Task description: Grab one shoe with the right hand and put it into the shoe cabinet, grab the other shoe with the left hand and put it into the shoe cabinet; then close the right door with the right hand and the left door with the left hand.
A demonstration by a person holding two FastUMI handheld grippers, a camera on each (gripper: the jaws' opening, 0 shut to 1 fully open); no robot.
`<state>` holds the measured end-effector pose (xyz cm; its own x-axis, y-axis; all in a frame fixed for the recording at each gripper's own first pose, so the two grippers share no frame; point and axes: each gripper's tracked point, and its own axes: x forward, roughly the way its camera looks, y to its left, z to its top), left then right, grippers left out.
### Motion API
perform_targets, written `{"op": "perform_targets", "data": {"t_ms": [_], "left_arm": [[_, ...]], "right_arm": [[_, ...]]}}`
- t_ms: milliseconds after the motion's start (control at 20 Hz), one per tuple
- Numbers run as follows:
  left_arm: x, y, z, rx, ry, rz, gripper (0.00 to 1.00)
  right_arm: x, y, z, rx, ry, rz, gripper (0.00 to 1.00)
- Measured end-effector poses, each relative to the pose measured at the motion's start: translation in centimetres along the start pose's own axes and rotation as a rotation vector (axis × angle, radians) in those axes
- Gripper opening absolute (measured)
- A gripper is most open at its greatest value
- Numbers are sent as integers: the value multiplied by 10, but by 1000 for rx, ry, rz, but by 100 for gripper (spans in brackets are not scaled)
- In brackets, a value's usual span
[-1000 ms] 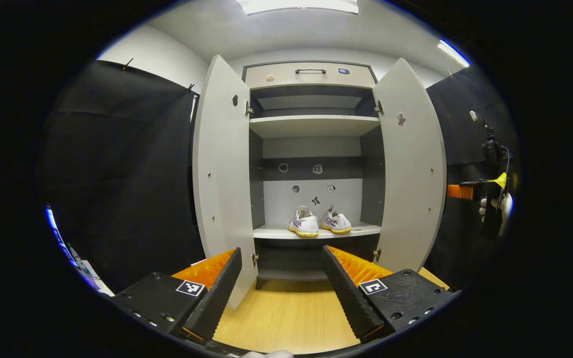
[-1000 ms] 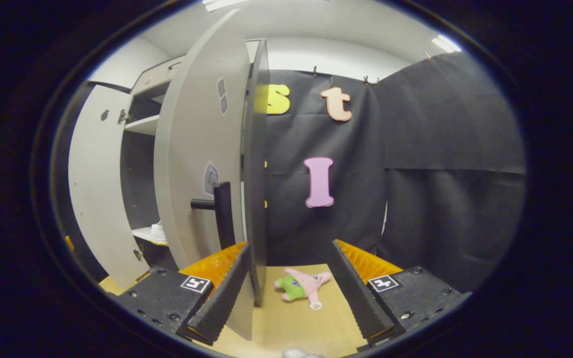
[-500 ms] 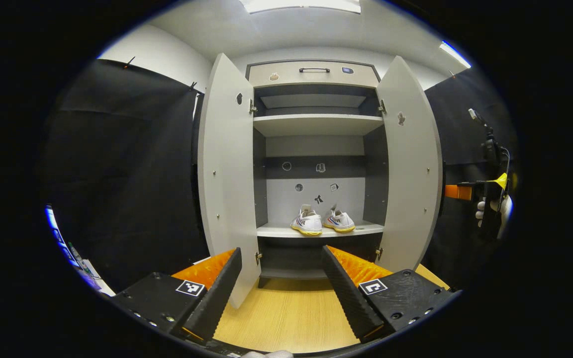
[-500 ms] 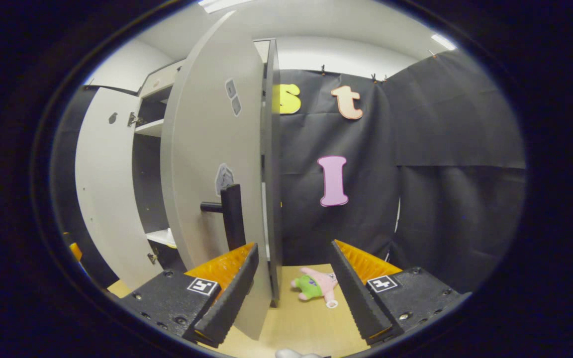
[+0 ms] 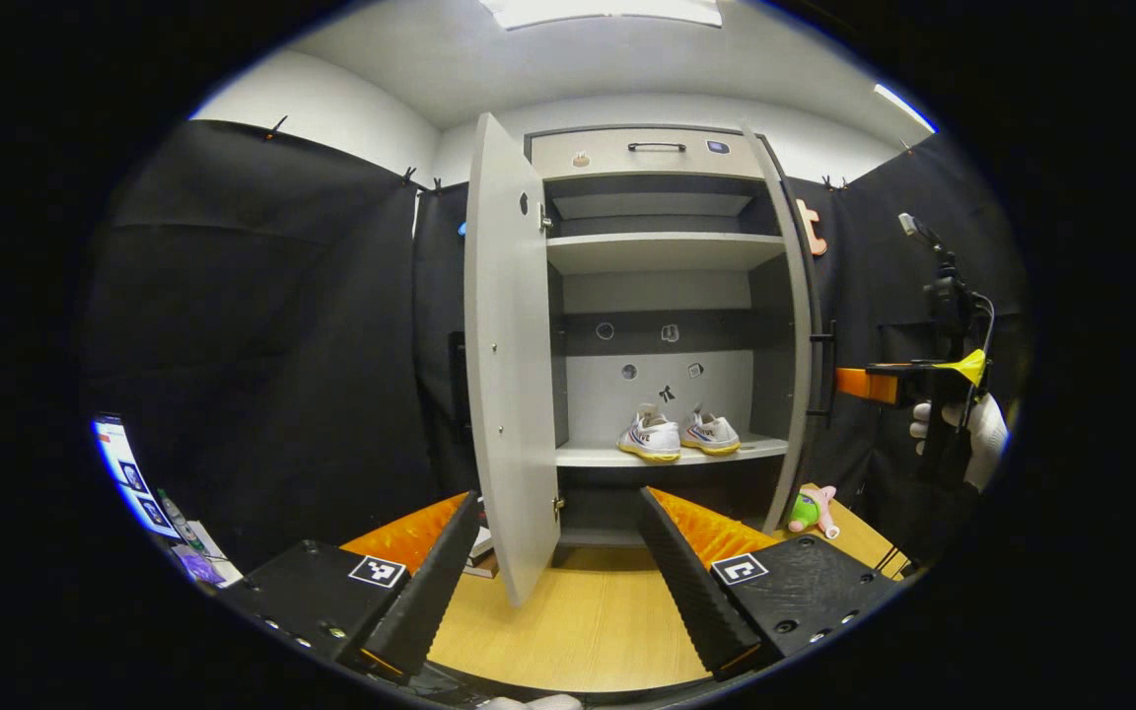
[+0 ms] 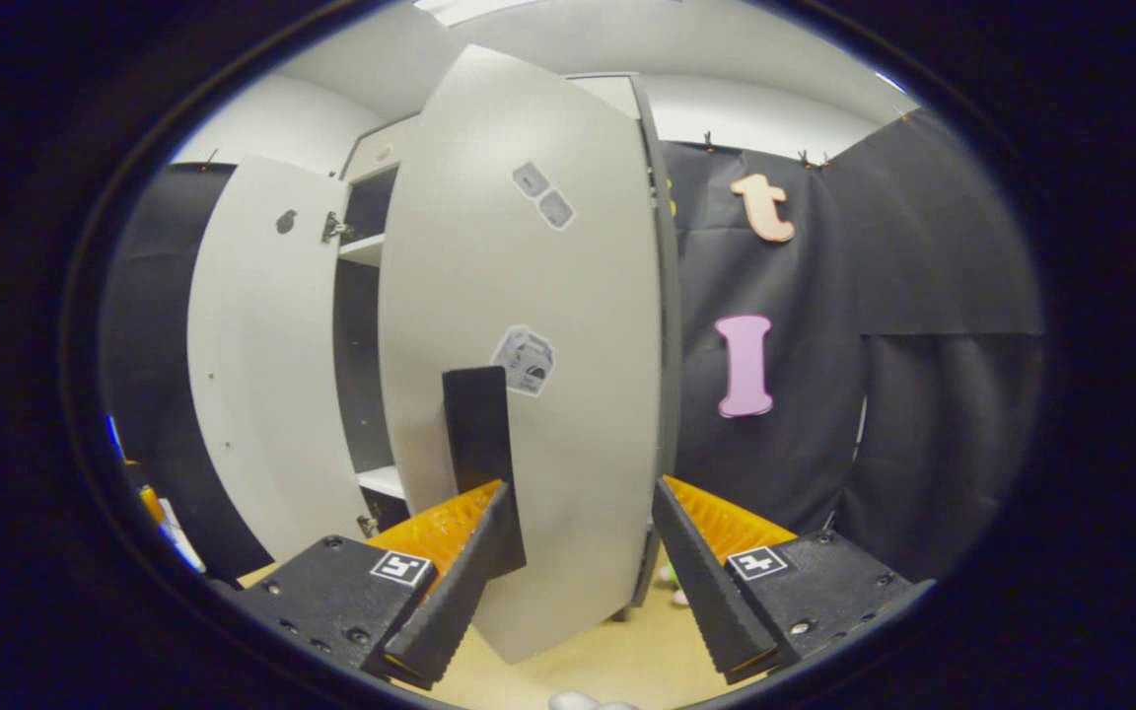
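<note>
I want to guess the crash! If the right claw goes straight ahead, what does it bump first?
Probably the right door, its gray face just past the open right claw. Its black handle sits slightly left.

Both views are bright and evenly lit from white ceiling panels at the top of the frame, with a second strip light at the upper right in the left gripper view. The fisheye lens bends straight lines strongly, so the cabinet door bulges in the right gripper view. Focus is sharp in the centre and softer toward the rim; the shelves cast soft shadows inside.
</note>
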<state>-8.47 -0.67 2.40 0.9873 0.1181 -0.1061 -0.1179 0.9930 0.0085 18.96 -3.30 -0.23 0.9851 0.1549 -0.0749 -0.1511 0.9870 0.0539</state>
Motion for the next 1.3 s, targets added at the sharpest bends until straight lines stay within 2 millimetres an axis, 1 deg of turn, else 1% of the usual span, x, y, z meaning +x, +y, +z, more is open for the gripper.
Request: {"op": "perform_targets", "data": {"t_ms": [50, 100, 200, 300, 350, 500, 550, 650, 700, 750, 800, 850, 900, 1050, 1100, 1200, 1300], "left_arm": [[-2, 3, -1, 10, 3, 2, 97], [-3, 7, 0, 20, 5, 4, 97], [-5, 12, 0, 25, 4, 4, 97], [-4, 15, 0, 16, 3, -6, 97], [-2, 18, 0, 19, 3, -10, 97], [3, 23, 4, 18, -9, -34, 97], [4, 24, 3, 17, -12, -42, 100], [8, 33, 6, 14, -19, -56, 100], [11, 38, 7, 11, -21, -62, 97], [15, 44, 7, 11, -21, -64, 100], [19, 52, 7, 13, -22, -64, 100], [23, 60, 10, 15, -29, -63, 97], [28, 69, 13, 20, -33, -58, 97], [53, 99, 25, 38, -64, -40, 96], [63, 109, 30, 43, -78, -28, 97], [85, 129, 32, 45, -87, -4, 97], [109, 148, 41, 50, -107, 33, 97]], "right_arm": [[5, 13, 1, -13, 1, 19, 89], [6, 19, 3, -23, -4, 19, 99], [0, 37, 5, -32, -17, 42, 99], [-9, 44, 3, -45, -14, 39, 100], [-14, 47, 4, -50, -17, 38, 99], [-32, 58, 1, -58, -12, 33, 100], [-40, 62, -1, -59, -9, 31, 100], [-54, 70, -6, -61, -1, 29, 99], [-60, 74, -8, -63, 3, 27, 99], [-67, 77, -10, -64, 6, 21, 100], [-75, 82, -12, -63, 8, 18, 100], [-82, 86, -15, -60, 10, 13, 100], [-89, 90, -19, -57, 15, 10, 100], [-110, 100, -35, -51, 39, -8, 99], [-116, 102, -41, -48, 52, -17, 100], [-129, 104, -53, -40, 80, -35, 99], [-139, 101, -63, -31, 106, -61, 99]]}}
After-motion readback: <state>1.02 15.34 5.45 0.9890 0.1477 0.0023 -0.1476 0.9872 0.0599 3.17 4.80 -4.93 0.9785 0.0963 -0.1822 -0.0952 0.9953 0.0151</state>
